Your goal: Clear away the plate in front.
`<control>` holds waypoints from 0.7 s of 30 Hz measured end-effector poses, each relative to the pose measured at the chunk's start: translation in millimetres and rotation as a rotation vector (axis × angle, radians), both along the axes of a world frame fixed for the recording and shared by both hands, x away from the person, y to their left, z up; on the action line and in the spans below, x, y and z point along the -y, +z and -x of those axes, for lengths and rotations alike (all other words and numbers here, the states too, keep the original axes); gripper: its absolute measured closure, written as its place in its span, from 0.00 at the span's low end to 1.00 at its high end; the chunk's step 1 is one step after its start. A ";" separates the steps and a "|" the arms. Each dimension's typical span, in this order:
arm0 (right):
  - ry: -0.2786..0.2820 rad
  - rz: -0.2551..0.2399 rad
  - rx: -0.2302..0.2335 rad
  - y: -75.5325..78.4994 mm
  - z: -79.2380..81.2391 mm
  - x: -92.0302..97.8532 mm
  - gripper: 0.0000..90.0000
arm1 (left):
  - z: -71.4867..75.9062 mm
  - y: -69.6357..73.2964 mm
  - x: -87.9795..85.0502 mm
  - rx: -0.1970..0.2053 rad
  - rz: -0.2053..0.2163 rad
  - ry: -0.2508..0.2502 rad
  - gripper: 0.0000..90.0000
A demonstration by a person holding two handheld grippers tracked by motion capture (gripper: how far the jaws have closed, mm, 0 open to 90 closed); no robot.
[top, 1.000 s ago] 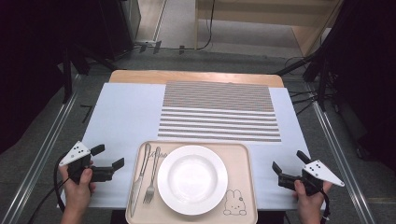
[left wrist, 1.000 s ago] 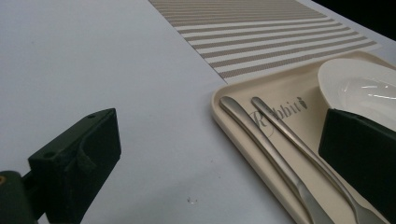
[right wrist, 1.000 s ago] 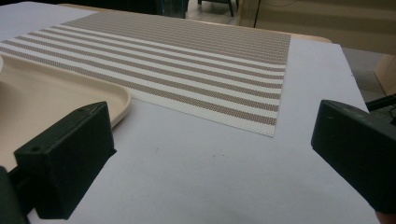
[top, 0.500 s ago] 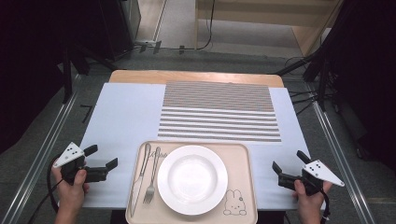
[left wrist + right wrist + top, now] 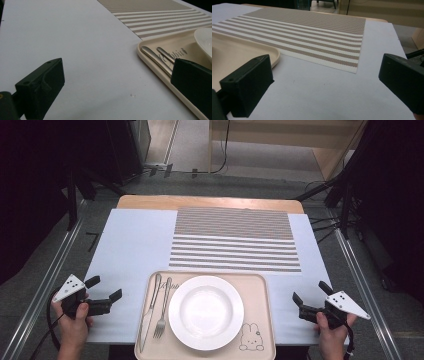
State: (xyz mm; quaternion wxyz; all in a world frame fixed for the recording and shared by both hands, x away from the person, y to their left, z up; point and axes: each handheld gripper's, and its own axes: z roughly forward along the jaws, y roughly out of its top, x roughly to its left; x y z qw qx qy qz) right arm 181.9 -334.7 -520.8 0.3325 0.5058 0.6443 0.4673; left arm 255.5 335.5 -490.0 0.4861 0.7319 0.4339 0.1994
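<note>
- The left gripper (image 5: 104, 293) waits near the table's front left corner, jaws wide apart, holding nothing.
- The right gripper (image 5: 308, 296) waits near the front right corner, also wide apart and bare.
- The knife (image 5: 150, 309) and fork (image 5: 162, 309) lie on the tray (image 5: 260, 320), left of the plate (image 5: 206, 312).
- Nothing looks started; next, the left gripper likely slides over to pinch the knife.

Tray (image 5: 260, 285) near edge cut off; knife (image 5: 156, 58) partly behind tongs.
</note>
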 end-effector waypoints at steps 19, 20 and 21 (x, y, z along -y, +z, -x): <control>0.000 0.010 -0.004 0.0 -0.3 -1.3 0.00 | 1.6 -1.2 -3.7 0.016 0.048 0.018 0.00; 0.000 0.010 -0.005 0.0 -0.3 -1.5 0.00 | 1.5 -1.2 -3.9 0.016 0.052 0.017 0.00; -0.001 0.011 -0.005 0.0 -0.3 -1.7 0.00 | 1.5 -1.2 -3.8 0.015 0.055 0.019 0.00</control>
